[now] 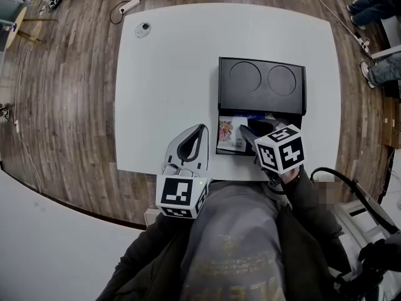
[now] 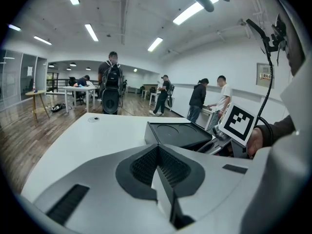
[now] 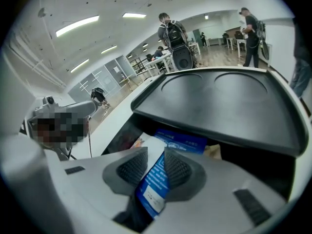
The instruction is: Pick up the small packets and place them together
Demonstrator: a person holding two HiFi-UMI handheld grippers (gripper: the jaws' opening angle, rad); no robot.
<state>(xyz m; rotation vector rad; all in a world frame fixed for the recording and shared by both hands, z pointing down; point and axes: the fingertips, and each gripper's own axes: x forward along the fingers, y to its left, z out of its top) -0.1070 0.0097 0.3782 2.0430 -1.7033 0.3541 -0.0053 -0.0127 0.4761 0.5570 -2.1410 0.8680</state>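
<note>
A black box with two round dents in its lid stands on the white table, and its near compartment is uncovered. In the right gripper view my right gripper is shut on a blue small packet just over that compartment. Another blue packet lies inside under the lid, and a colourful packet lies at the compartment's left. The right gripper reaches into the compartment from the near side. My left gripper rests at the table's near edge, left of the box, jaws shut with nothing between them.
A small round object sits at the table's far left corner. A power strip and cables lie on the wooden floor beyond. Several people stand at tables in the background. The person's legs are against the table's near edge.
</note>
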